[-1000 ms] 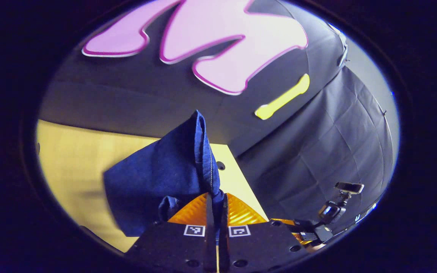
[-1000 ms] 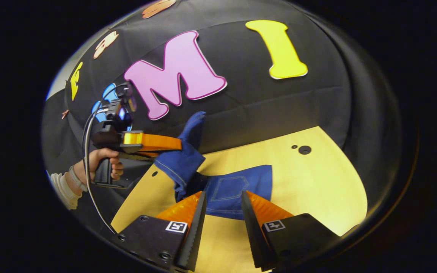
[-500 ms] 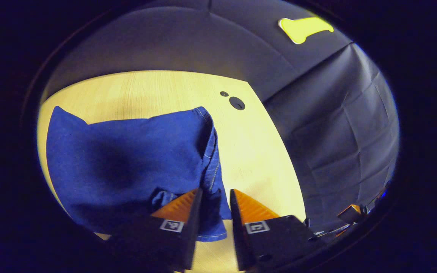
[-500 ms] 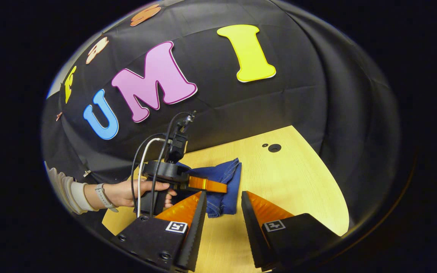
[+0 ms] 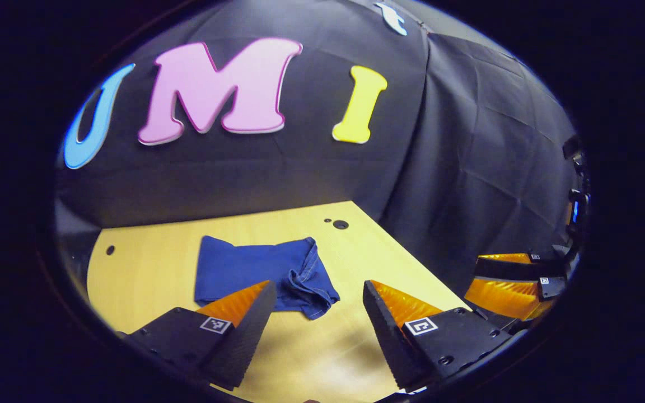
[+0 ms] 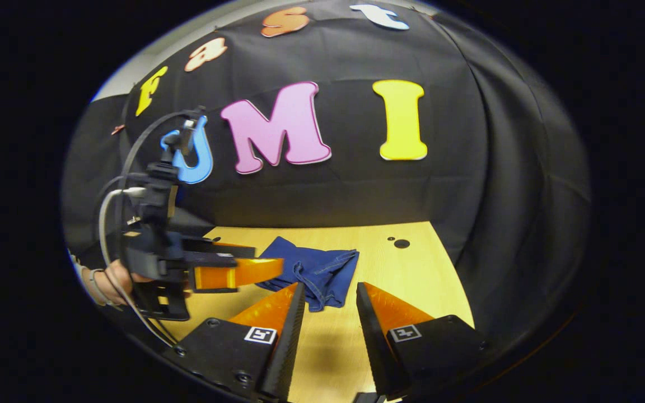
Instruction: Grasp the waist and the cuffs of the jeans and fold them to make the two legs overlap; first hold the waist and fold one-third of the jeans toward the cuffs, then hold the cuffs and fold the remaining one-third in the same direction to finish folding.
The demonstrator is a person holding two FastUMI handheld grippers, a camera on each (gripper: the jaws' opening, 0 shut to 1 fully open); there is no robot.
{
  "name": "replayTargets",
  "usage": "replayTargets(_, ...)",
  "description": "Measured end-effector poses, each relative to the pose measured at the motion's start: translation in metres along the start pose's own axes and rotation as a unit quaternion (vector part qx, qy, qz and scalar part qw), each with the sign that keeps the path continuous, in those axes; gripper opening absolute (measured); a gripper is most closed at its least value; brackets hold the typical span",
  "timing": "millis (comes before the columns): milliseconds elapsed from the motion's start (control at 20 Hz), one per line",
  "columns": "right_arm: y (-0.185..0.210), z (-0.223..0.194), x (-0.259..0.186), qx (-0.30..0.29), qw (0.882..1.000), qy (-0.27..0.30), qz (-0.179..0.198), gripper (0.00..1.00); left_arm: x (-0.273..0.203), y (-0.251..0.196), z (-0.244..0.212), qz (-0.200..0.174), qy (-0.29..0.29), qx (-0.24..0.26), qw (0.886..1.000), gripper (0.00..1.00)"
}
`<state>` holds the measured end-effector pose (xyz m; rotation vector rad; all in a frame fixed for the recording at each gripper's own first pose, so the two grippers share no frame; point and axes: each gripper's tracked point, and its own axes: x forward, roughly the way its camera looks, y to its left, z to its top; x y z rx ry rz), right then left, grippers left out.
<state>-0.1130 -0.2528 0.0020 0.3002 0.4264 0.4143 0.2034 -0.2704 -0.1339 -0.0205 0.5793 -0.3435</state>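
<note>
Left gripper view: jeans (image 5: 261,273) folded on table (image 5: 149,268) — left gripper (image 5: 317,313) spread, empty; right gripper (image 6: 328,313) likewise — both clear.

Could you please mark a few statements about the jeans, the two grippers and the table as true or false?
1. The jeans lie folded on the table. True.
2. The left gripper is clamped on the denim. False: it is open and holds nothing.
3. The right gripper is open. True.
4. The jeans hang in the air. False: they rest flat on the wood.
5. A hand holds the left gripper. True.
</note>
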Motion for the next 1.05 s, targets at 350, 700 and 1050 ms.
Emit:
replayTargets(350,0.072,0.054,-0.093,-0.039,0.997,-0.065,0.029,0.81,-0.174,0.006,0.009,0.118,-0.139,0.003,0.983,0.96)
replayTargets(700,0.077,0.115,-0.167,-0.094,0.972,-0.21,-0.038,0.97,-0.254,0.002,0.043,0.194,-0.219,-0.023,0.956,0.96)
replayTargets(1050,0.072,0.113,-0.197,-0.163,0.965,-0.206,-0.014,0.98,-0.262,-0.026,0.056,0.223,-0.227,-0.025,0.948,0.96)
